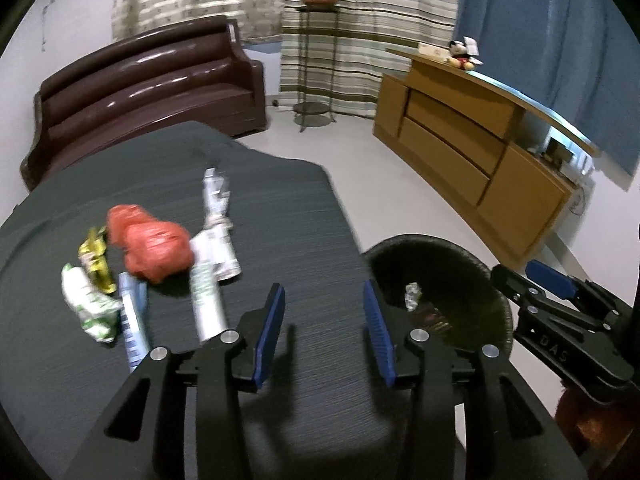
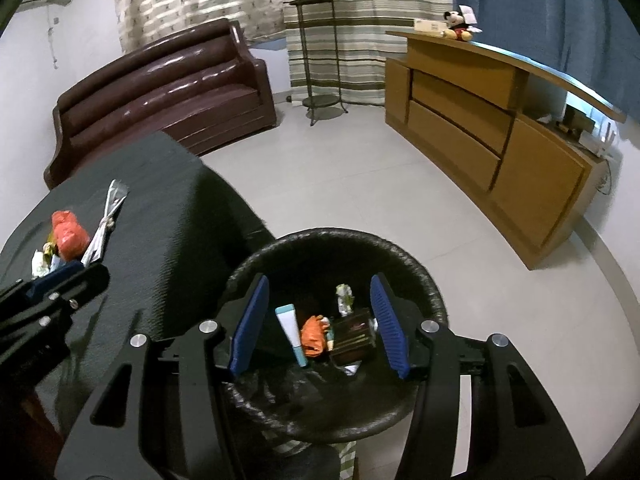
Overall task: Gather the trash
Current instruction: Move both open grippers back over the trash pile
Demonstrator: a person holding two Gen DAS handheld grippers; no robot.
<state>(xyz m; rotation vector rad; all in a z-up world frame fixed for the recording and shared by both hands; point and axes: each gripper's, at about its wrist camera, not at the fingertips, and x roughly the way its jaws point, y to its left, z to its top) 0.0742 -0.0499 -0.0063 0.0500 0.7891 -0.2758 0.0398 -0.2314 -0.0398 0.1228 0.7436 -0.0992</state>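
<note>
Trash lies on a dark table (image 1: 248, 184): a red crumpled bag (image 1: 154, 246), a silver tube (image 1: 206, 300), a white wrapper (image 1: 216, 232), a yellow wrapper (image 1: 96, 258), a green-white wrapper (image 1: 90, 304) and a blue-white tube (image 1: 132, 320). My left gripper (image 1: 324, 332) is open and empty over the table's near right part. A black bin (image 2: 332, 248) stands beside the table. My right gripper (image 2: 318, 324) is open and empty above the bin, which holds a white-teal tube (image 2: 292, 332), an orange wrapper (image 2: 314, 334) and a dark box (image 2: 354, 338).
A brown sofa (image 2: 160, 92) stands behind the table. A wooden cabinet (image 2: 492, 128) runs along the right wall with a plush toy (image 2: 458, 24) on top. A plant stand (image 2: 318, 60) is by the curtains. Light floor (image 2: 360, 184) lies between.
</note>
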